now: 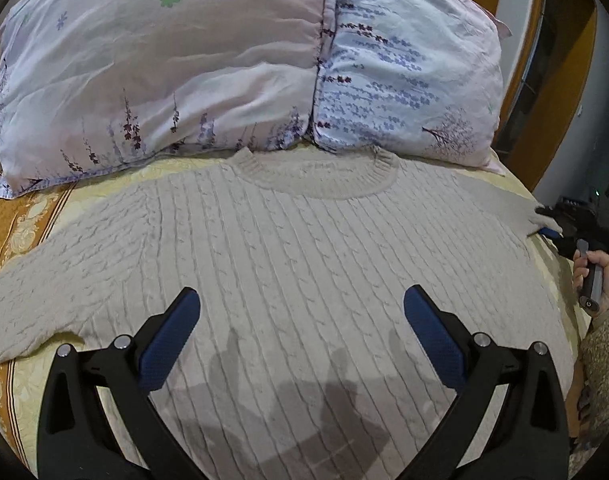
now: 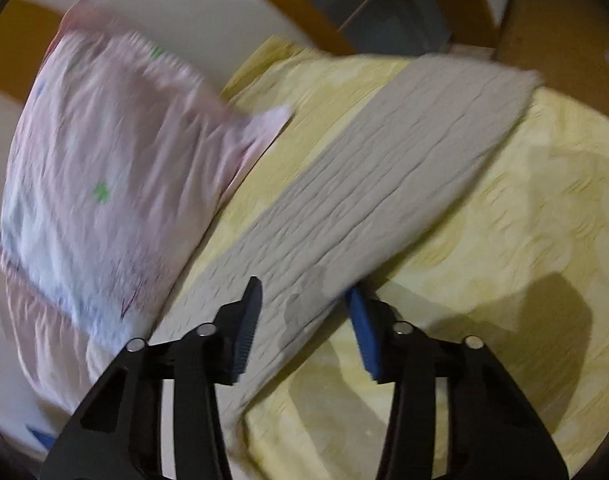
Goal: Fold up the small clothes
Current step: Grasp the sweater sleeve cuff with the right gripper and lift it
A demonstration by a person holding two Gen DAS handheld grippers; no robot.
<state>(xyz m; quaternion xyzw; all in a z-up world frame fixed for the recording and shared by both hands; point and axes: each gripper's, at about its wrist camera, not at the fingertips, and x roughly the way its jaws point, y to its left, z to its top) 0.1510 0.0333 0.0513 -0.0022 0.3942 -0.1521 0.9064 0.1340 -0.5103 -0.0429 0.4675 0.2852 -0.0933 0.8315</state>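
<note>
2 cameras show the job. Left wrist view: the sweater (image 1: 296, 248) lies flat, front up, across the bed (image 1: 20, 232), its collar at the head edge touching the pillows (image 1: 224, 60). The left gripper (image 1: 302, 304) hovers over the sweater's body, jaws wide and holding nothing. At the bed's right edge, the right gripper (image 1: 546, 222) meets the sleeve end.

Right wrist view, blurred: the sleeve (image 2: 384, 184) runs between the right gripper's (image 2: 304, 308) fingers, stretched over the yellow bedcover; the jaws look narrowed around it, but I cannot tell whether they pinch it. If that hold is loose, the thick knit could slip out mid-fold, or a hard pull could drag the unpinned body askew.
</note>
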